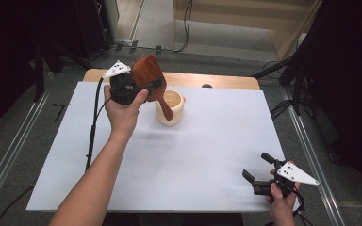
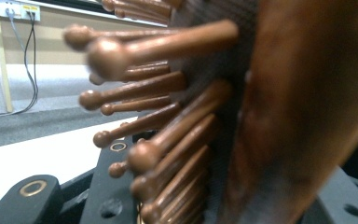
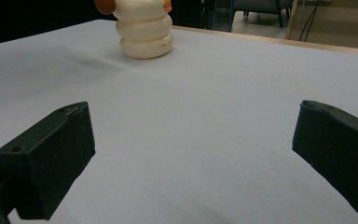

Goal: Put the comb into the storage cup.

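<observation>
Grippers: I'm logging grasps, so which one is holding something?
The left gripper, raised over the cream holder, clamps a wooden hairbrush; the right gripper is open, empty.

A reddish-brown wooden hairbrush (image 1: 150, 75), its grain streaked darker, carries bristles (image 2: 140, 88) of a lighter copper brown with rounded tips. The ribbed holder (image 1: 170, 107) beneath it is cream, shading to pale tan inside. The left gripper (image 1: 143, 87) is black, topped by a white plate with dark dots; the right gripper (image 1: 257, 167) matches it, black with the same spotted white plate. A plain white sheet (image 1: 193, 160) covers the light wood table (image 1: 226, 81). The floor (image 1: 14, 136) is grey.
</observation>
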Tool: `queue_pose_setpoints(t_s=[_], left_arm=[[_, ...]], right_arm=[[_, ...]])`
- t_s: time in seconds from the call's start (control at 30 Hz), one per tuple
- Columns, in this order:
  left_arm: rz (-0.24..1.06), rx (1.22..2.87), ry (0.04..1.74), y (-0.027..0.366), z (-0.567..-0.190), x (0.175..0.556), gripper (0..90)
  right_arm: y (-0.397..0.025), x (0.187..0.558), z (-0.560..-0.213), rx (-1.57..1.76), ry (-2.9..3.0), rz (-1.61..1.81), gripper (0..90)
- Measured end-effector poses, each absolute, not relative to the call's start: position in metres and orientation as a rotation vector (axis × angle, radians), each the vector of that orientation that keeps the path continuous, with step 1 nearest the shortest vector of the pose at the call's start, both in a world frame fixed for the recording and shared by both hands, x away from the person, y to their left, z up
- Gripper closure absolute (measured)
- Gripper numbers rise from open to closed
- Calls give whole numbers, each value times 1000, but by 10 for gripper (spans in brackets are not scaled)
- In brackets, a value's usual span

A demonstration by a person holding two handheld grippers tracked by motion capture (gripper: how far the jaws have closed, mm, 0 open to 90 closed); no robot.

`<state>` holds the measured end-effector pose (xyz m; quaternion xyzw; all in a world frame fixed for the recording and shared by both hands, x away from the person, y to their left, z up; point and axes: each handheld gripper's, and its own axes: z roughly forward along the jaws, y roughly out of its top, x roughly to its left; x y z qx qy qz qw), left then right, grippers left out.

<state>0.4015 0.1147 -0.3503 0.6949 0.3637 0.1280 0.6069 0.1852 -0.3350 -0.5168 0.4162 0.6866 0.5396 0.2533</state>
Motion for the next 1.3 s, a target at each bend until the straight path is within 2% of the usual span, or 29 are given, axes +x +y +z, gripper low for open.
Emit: queue_pose_setpoints(t_s=[0.97, 1.3], left_arm=[[328, 1552, 869, 116, -334, 424, 553], [345, 1539, 910, 114, -342, 436, 552]], right_arm=[[-335, 186, -518, 1128, 1869, 1468, 0], [-334, 186, -518, 1125, 1867, 1468, 0]])
